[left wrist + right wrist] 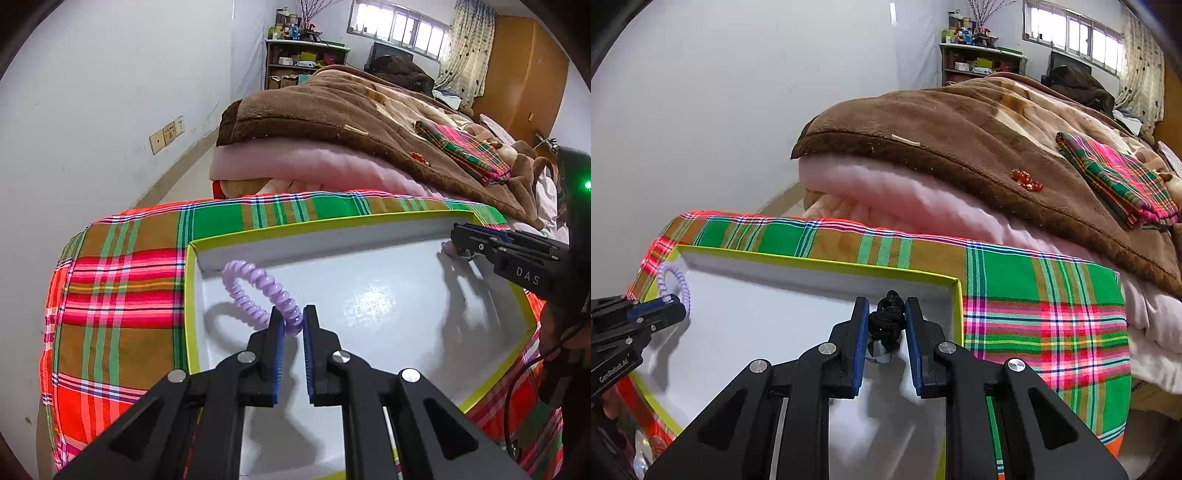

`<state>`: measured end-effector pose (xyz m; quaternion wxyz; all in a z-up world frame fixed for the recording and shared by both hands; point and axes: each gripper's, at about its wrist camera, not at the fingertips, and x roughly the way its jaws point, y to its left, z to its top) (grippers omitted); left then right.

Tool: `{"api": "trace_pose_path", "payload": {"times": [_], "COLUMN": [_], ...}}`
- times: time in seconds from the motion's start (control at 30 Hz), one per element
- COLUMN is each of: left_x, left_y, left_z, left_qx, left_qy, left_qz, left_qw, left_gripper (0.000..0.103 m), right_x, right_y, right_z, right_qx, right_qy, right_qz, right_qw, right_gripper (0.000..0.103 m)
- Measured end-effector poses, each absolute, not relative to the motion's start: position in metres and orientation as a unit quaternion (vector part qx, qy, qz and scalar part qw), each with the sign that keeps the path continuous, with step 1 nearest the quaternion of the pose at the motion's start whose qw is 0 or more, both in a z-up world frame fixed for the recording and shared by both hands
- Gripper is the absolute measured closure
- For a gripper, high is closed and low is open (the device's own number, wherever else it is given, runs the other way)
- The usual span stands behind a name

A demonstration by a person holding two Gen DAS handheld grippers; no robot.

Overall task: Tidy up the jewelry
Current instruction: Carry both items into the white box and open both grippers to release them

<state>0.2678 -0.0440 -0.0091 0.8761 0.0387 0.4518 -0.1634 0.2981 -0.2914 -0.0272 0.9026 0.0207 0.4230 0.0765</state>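
left tool (293,317) | black; blue pads; silver screws | right tool (886,308) | same

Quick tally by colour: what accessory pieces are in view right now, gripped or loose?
Purple: 1, spiral hair tie in the left gripper over the tray
Black: 1, corded piece in the right gripper
Red: 1, beaded piece loose on the brown blanket
Total: 3

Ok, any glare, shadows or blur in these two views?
Left wrist view: a bright glare patch on the tray floor, and the purple hair tie casts a soft shadow. Right wrist view: the tray floor below the right gripper looks smeared; both views bend straight edges.
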Motion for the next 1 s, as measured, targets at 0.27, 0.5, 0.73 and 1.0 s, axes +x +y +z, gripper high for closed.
{"api": "trace_pose_path", "payload": {"times": [0.27, 0.5, 0.73, 1.0], "left_x": [0.270, 0.268, 0.261, 0.238], "left_y": [-0.041, -0.039, -0.034, -0.026], "left_z": [-0.013, -0.011, -0.001, 0.013], "left_qx": [0.034, 0.027, 0.009, -0.002], "left_qy": [0.460, 0.458, 0.451, 0.441], "left_qz": [-0.160, -0.160, -0.164, -0.165], "left_qw": [0.873, 0.874, 0.877, 0.882], "left_gripper": [0.078, 0.071, 0.053, 0.048], "right_x": [0.298, 0.296, 0.286, 0.261], "right_y": [-0.294, -0.293, -0.292, -0.294], "right_z": [-0.027, -0.028, -0.021, -0.005], "right_qx": [0.021, 0.026, 0.024, 0.030], "right_qy": [0.420, 0.421, 0.412, 0.395], "right_qz": [0.069, 0.076, 0.078, 0.083], "right_qw": [0.904, 0.904, 0.907, 0.914], "right_gripper": [0.082, 0.065, 0.064, 0.057]}}
